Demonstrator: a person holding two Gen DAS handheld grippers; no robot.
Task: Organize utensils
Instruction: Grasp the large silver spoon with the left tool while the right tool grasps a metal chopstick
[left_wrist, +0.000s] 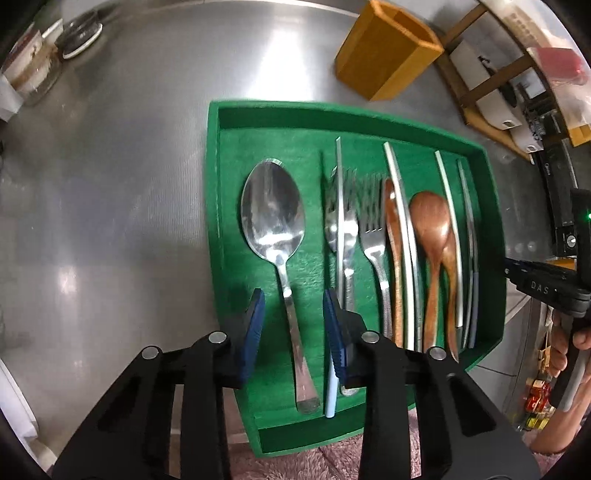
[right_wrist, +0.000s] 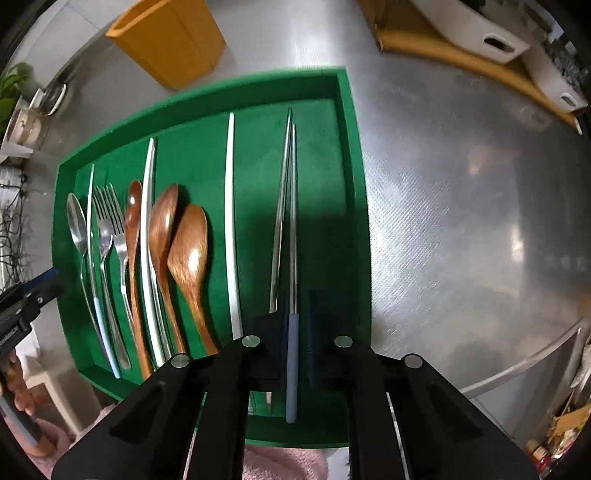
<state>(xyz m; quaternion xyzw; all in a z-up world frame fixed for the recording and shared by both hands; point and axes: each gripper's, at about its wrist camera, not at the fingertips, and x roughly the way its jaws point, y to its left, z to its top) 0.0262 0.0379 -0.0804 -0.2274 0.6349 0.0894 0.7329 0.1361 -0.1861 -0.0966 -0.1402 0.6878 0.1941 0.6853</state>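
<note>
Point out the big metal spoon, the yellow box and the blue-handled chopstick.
Metal spoon (left_wrist: 272, 208): left wrist view, on its bowl.
Yellow box (left_wrist: 384, 51): left wrist view, on its side wall.
Blue-handled chopstick (right_wrist: 291, 369): right wrist view, on its blue handle.

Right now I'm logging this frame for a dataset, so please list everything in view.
Tray: one, green, on the metal counter.
Dividers: white strips, lengthwise in the tray.
Metal spoon: one, silver, leftmost slot.
Forks: at least two, silver, next slot.
Wooden spoons: three, brown, middle slots.
Chopsticks: pair, silver with a grey-blue handle, rightmost slot.
Holder: one, orange-brown, behind the tray.
Jars: left rear of the counter.
Left gripper: open, straddling the metal spoon's handle.
Right gripper: around the chopstick handle; closure unclear.
</note>
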